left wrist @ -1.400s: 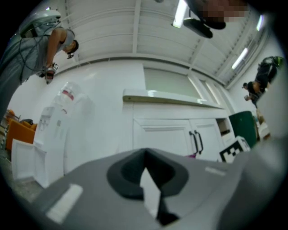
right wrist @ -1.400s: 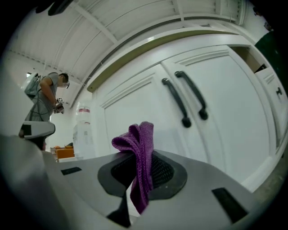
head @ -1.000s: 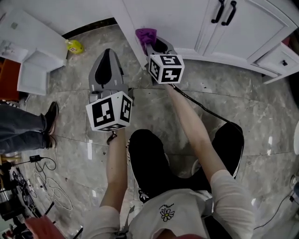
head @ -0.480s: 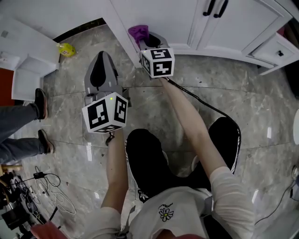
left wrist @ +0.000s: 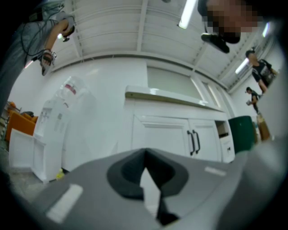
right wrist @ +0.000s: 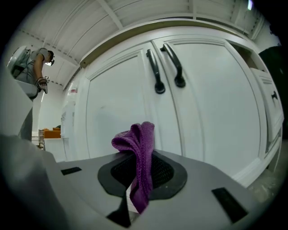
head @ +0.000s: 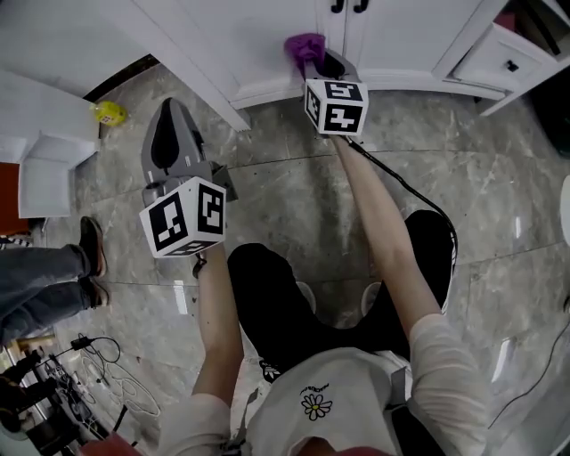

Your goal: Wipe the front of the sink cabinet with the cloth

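Note:
The white sink cabinet [head: 285,27] fills the top of the head view; its two doors [right wrist: 121,103] with black handles [right wrist: 166,67] stand close in front of the right gripper view. My right gripper [head: 316,61] is shut on a bunched purple cloth [head: 305,44], which sits at the foot of the cabinet doors. The cloth [right wrist: 137,152] sticks up from between the shut jaws of that gripper [right wrist: 139,159]. My left gripper [head: 167,116] hangs over the floor left of the cabinet corner, shut and holding nothing. In its own view, the left gripper [left wrist: 145,155] faces the cabinet [left wrist: 162,134] from farther off.
Grey marble floor tiles [head: 294,196] lie below. A small yellow object [head: 110,112] and white boxes [head: 44,169] sit at the left. A bystander's legs and shoe [head: 89,245] and cables [head: 98,365] are at lower left. An open drawer [head: 499,58] juts out at upper right.
My right gripper has carried the cloth rightward from the cabinet's left corner to the base of the doors. The left gripper has stayed shut and drifted a little left.

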